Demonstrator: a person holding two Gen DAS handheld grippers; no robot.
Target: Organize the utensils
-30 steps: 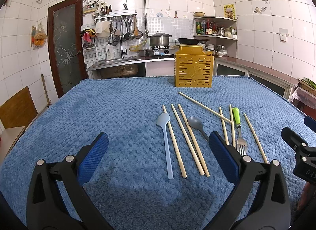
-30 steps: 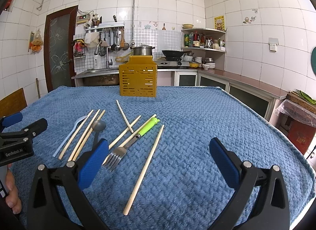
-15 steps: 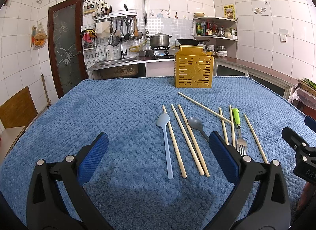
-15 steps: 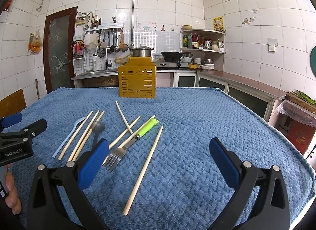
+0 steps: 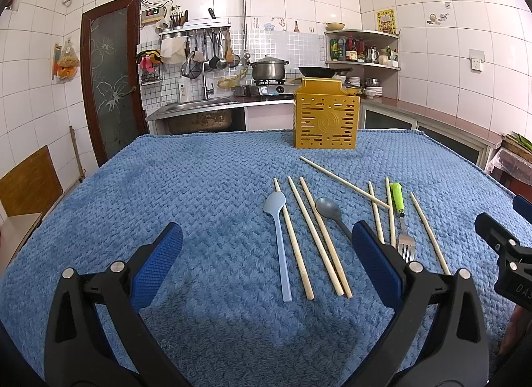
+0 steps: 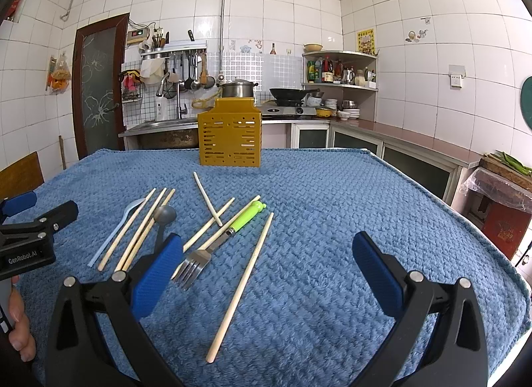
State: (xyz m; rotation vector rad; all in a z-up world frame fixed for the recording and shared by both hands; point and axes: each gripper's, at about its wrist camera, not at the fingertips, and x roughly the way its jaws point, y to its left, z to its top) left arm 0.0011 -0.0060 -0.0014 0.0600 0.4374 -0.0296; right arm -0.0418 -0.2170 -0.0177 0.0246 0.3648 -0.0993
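Several wooden chopsticks lie on the blue cloth with a light blue spoon, a grey spoon and a green-handled fork. They also show in the right wrist view: chopsticks, fork, grey spoon, light blue spoon. A yellow slotted utensil holder stands at the table's far side. My left gripper is open and empty, near the spoons. My right gripper is open and empty, above a lone chopstick.
The blue cloth covers the whole table; its right edge drops off toward a red box. A kitchen counter with sink, pot and wok stands behind. A wooden chair is at the left.
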